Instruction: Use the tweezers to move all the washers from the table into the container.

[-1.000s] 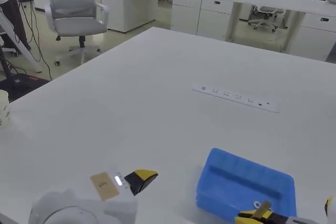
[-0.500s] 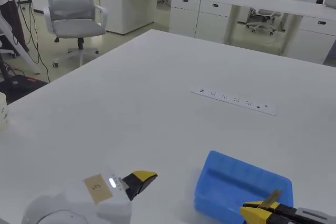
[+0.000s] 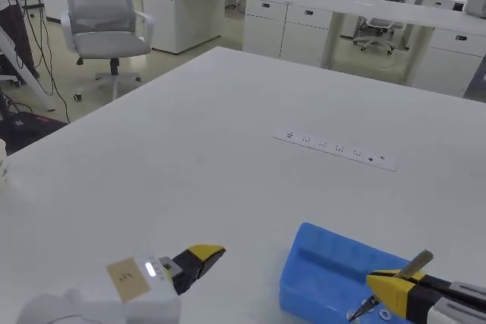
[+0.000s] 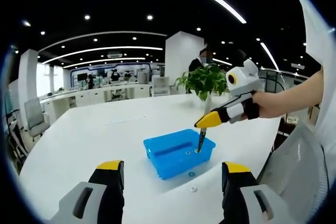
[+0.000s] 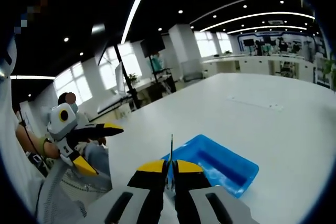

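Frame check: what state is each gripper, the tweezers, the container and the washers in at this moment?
left gripper: open, empty.
right gripper: shut on the tweezers.
tweezers: held, tips pointing down into the container.
container: upright on the table, open top, a washer inside.
loose washers: two, lying on the table beside the container, not yet moved.

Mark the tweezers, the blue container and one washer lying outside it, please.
tweezers (image 4: 201,139), left gripper view, middle of the thin shaft.
container (image 4: 176,166), left gripper view, its near side wall.
washer (image 4: 193,188), left gripper view, centre of the small pale ring nearest the camera.
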